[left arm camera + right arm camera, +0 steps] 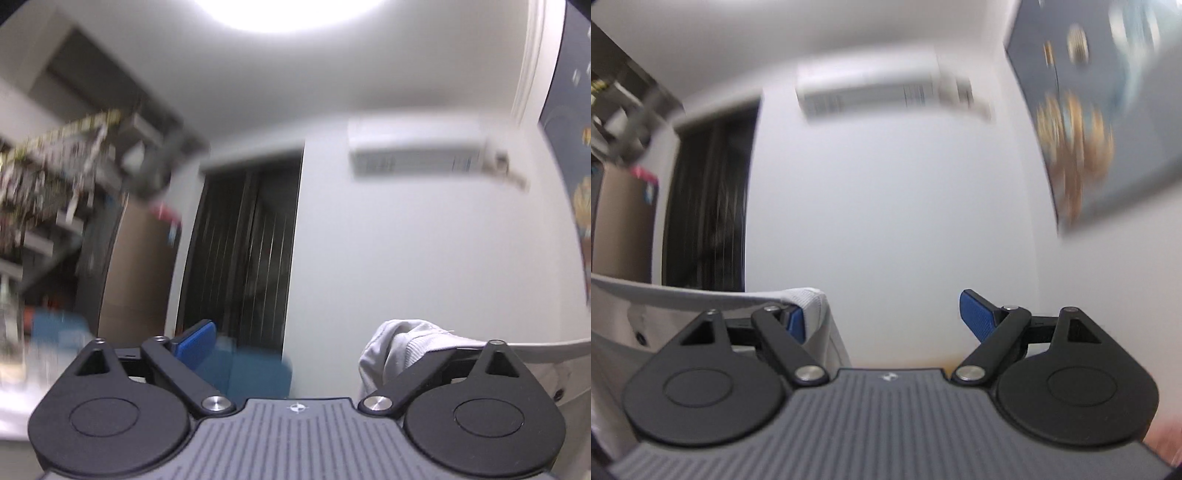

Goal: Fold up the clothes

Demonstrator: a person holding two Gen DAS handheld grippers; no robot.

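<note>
Both grippers point up at the far wall and ceiling. A light grey garment [399,350] is draped over the right finger of my left gripper [295,347]; its edge stretches off to the right. The left blue finger pad [194,341] stands bare and wide apart from it, so the jaws are open. In the right wrist view the same grey garment [701,295] hangs over the left finger of my right gripper [886,317], with its ribbed edge [812,297] wrapped round the pad. The right blue pad [977,314] is bare. These jaws are also wide open.
A white wall with an air conditioner [417,147] faces both cameras. A dark doorway [243,251] is at the left, with cluttered shelves [55,177] and a brown cabinet [136,273] beside it. A dark picture [1100,110] hangs at the right. A ceiling lamp [288,11] glares overhead.
</note>
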